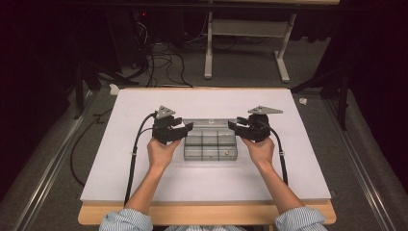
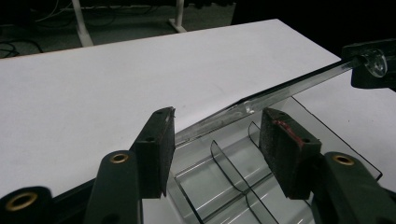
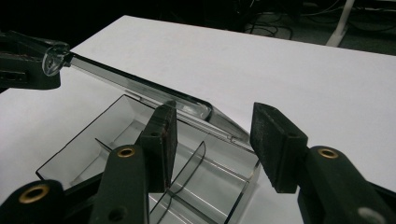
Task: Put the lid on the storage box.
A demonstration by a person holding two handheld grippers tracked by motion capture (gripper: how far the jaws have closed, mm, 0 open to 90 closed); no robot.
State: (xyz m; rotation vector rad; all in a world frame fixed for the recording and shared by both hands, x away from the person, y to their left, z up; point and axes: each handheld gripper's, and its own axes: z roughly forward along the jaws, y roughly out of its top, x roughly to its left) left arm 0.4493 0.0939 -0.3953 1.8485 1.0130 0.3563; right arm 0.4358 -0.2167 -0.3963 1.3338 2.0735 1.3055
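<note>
Flanking a clear plastic compartment box (image 1: 210,145) with raised lid (image 2: 261,99), left gripper (image 1: 187,127) and right gripper (image 1: 233,125) stand part open, lid's edge between jaws, grip unclear.

High view looks down from above the person's side. Both gripper views sit close, sharing the clear compartment box (image 1: 210,139) (image 2: 233,172) (image 3: 187,158) from opposite ends.

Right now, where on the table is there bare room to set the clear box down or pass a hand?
The white table top is bare left of the left gripper, right of the right gripper, along the far edge, and nearside between the forearms. It is crowded in the middle: both grippers flank the clear divided box and its raised lid.
</note>
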